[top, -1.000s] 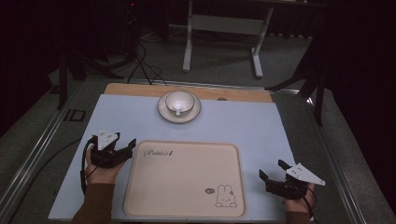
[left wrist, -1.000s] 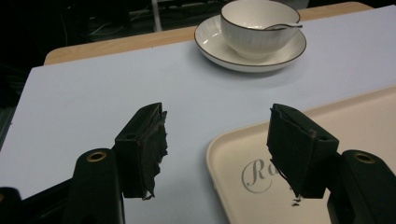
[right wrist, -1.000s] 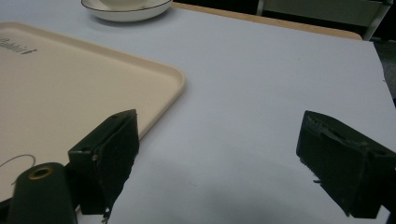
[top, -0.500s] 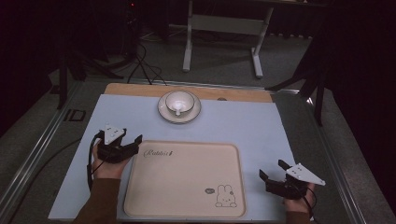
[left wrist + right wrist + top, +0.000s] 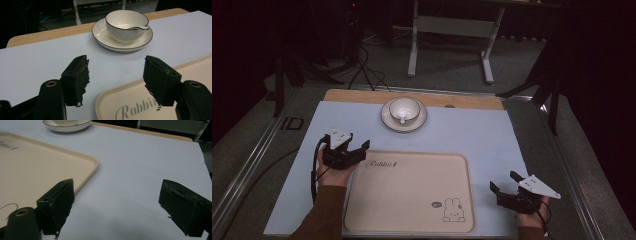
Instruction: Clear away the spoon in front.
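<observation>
1. Table (image 5: 472,132): flat pale-blue mat, wood strip at far edge.
2. Tray (image 5: 412,192): cream plastic, rounded corners, low lip, rabbit print; nothing on it.
3. Saucer (image 5: 388,120) w/ ribbed white cup (image 5: 404,109), glazed, dark rim, at far edge, well apart from tray.
4. Left gripper (image 5: 352,150): jaws spread, nothing between, over tray's far-left corner. Right gripper (image 5: 504,187): spread, beside tray.
5. Spoon (image 5: 137,27) in cup.
6. Risk: smooth glaze vs pads, so cup may slip or tip and the spoon could jump out.
</observation>
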{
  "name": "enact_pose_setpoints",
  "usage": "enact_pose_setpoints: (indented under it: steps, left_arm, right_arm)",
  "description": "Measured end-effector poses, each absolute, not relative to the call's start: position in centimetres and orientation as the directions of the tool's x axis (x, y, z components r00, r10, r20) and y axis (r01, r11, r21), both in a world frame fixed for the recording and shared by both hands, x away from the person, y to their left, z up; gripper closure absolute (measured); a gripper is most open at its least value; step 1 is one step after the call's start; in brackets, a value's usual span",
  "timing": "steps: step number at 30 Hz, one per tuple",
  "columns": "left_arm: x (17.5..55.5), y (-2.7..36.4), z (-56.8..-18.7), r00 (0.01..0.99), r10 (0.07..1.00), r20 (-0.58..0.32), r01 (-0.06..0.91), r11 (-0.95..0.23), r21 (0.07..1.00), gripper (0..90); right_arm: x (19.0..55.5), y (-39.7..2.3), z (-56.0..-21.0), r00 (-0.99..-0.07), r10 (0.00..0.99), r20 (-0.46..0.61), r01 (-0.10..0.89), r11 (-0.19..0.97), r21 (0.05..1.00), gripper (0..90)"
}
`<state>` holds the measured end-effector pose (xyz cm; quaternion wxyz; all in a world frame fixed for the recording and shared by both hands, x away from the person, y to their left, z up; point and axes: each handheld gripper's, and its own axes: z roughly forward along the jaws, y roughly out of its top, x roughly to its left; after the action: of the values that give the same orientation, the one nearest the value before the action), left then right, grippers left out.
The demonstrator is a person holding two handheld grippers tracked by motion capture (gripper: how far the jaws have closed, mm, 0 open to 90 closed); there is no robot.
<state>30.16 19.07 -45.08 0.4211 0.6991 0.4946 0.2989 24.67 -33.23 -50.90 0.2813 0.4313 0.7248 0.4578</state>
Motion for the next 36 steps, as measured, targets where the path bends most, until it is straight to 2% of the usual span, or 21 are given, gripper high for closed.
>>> enact_pose_setpoints:
  steps: [19, 25, 36]
  left_arm:
    - [32.3, 17.1, -44.2, 0.356, 0.934, 0.021, 0.431, -0.184, 0.883, 36.3]
    - [33.2, 16.3, -43.5, 0.373, 0.925, 0.066, 0.424, -0.234, 0.875, 36.3]
    - [34.8, 15.7, -43.0, 0.372, 0.927, 0.048, 0.417, -0.213, 0.884, 36.6]
  right_arm:
    - [24.7, -33.2, -50.9, -0.469, 0.883, -0.013, 0.369, 0.21, 0.905, 13.0]
    - [24.7, -33.3, -50.9, -0.466, 0.885, -0.011, 0.369, 0.206, 0.906, 13.0]
    - [24.7, -33.3, -50.9, -0.465, 0.885, -0.012, 0.369, 0.206, 0.906, 13.0]
